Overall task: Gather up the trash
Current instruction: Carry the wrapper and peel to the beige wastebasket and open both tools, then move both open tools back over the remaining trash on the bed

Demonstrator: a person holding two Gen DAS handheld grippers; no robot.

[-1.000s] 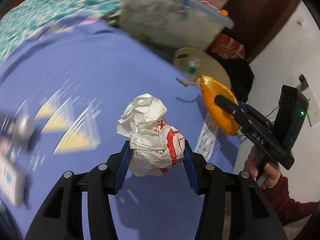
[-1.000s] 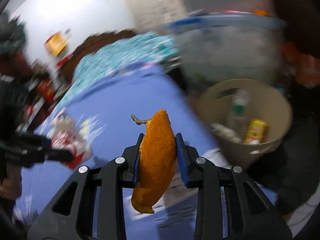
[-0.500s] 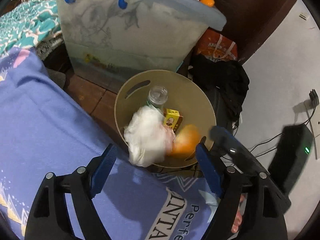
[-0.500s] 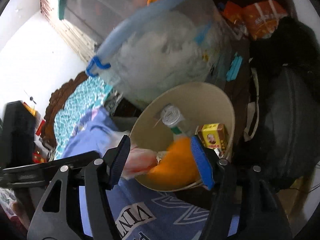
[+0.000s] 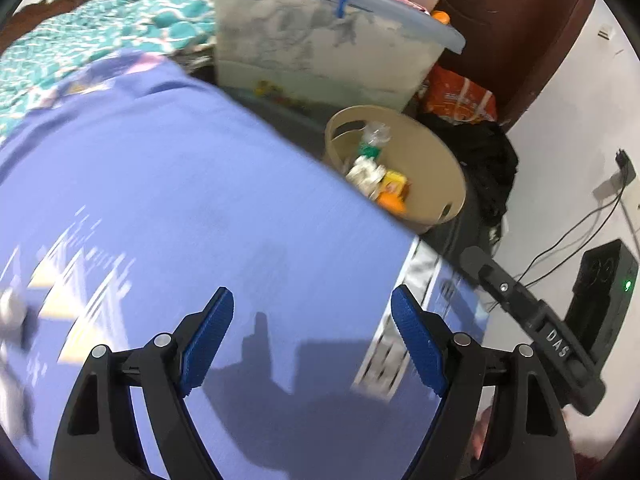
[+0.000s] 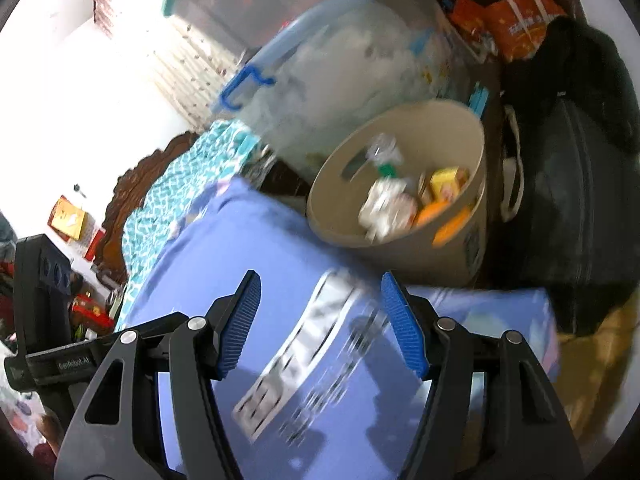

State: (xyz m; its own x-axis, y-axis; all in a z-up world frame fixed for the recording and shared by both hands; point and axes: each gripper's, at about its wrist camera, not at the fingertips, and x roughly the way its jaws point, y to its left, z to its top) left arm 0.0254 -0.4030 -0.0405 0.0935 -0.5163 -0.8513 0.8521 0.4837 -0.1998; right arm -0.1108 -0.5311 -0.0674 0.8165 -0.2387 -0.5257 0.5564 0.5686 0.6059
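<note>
Both tongs spread wide and empty: left tongs (image 5: 311, 316) above the purple bedspread (image 5: 180, 200), right tongs (image 6: 320, 312) above its printed edge. Beige bin (image 5: 448, 168) on the floor just beyond the bed's edge, beside the clear storage tub (image 5: 320, 56) with blue handle. Inside the bin: crumpled wrapper (image 6: 384, 208), orange peel (image 6: 436, 212), yellow box (image 6: 448, 178), plastic bottle (image 6: 382, 150).

From the left wrist only: right tongs seen from the side at far right, wall cables behind them, wrapper partly hidden by the bin's rim. From the right wrist only: deeper look into the bin, carved headboard (image 6: 132, 184), teal patterned sheet (image 6: 180, 184), black bag (image 6: 580, 200) next to the bin.

Against half a second ago: wrapper and peel, then falling between the blue pads, now settled in the bin; both tongs pulled back over the bedspread, bin farther off in both views.
</note>
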